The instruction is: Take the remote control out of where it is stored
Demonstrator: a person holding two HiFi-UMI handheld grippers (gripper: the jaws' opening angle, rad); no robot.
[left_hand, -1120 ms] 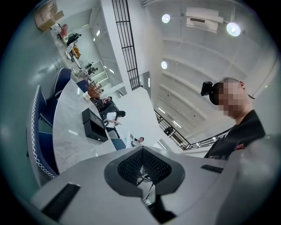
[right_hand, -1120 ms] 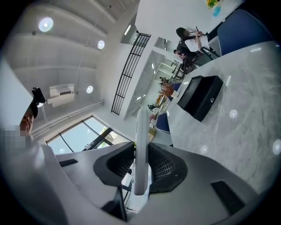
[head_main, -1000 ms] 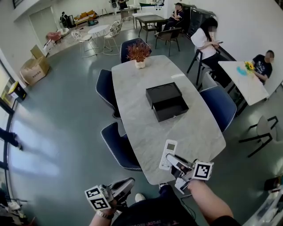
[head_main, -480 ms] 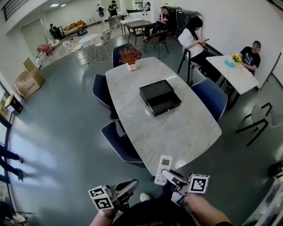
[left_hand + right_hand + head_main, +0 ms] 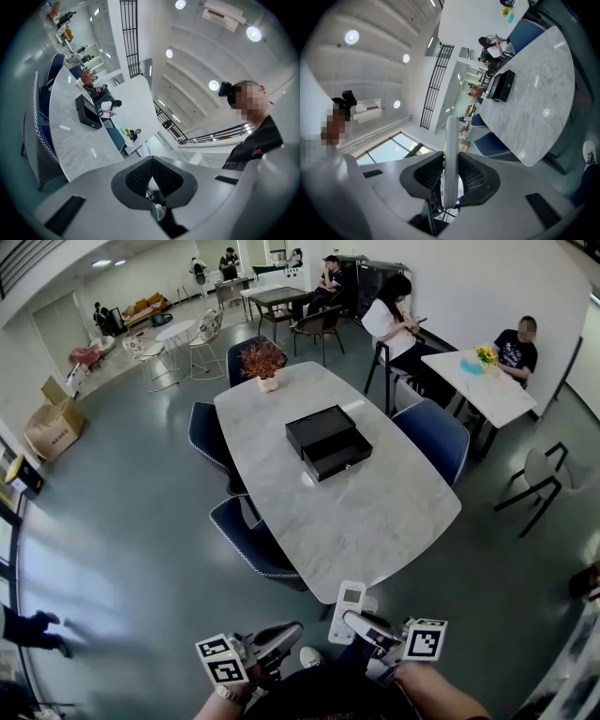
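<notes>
Head view: the right gripper [image 5: 356, 622] holds the remote [image 5: 349, 599] just past the desk's [image 5: 375, 512] near end, well apart from the black box [image 5: 328, 442] on it. The left gripper [image 5: 284, 635] is low beside it.

Left gripper view: jaws together, nothing between them.

Right gripper view: jaws clamped on the remote, seen edge-on.

1. A grey marble table [image 5: 375, 512] filled the middle of the head view, running from upper centre toward the lower right.
2. A black box [image 5: 319, 425] lay near its centre, its drawer [image 5: 343, 459] pulled out toward the lower right.
3. A potted plant [image 5: 263, 362] stood at its far end, upper centre.
4. The table stood on a grey floor [image 5: 122, 512], with blue chairs [image 5: 248, 538] beside it, left and right.
</notes>
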